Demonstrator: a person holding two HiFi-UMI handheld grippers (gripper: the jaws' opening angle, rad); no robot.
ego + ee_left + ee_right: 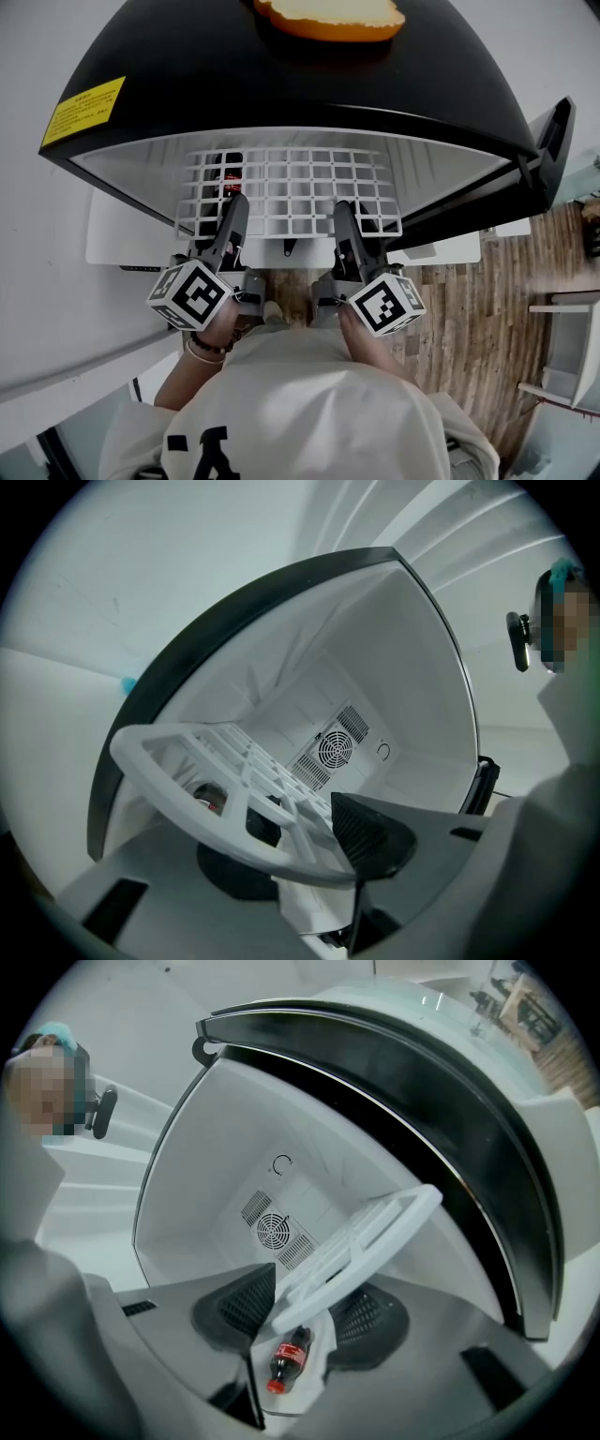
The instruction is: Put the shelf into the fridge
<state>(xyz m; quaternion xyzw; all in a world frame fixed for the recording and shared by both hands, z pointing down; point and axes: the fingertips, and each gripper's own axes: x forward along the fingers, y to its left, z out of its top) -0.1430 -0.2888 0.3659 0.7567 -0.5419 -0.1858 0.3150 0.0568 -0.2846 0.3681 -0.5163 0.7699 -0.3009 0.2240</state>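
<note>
A white grid shelf [291,192] lies level, its far part inside the open black fridge [281,84] and its front edge sticking out. My left gripper [234,202] is shut on the shelf's front left edge. In the left gripper view its jaws [300,855] clamp the shelf [187,780] from above and below. My right gripper [344,208] is shut on the front right edge. In the right gripper view the shelf [361,1246] sits between my gripper's [305,1312] dark pads [234,1309]. Below the shelf a cola bottle [289,1358] lies on the fridge floor.
The fridge door [553,141] stands open to the right. A round vent [336,749] sits in the fridge's back wall. An orange-rimmed object [328,17] rests on the fridge top, and a yellow label [86,110] is at its left. White furniture [572,347] stands on the wooden floor at right.
</note>
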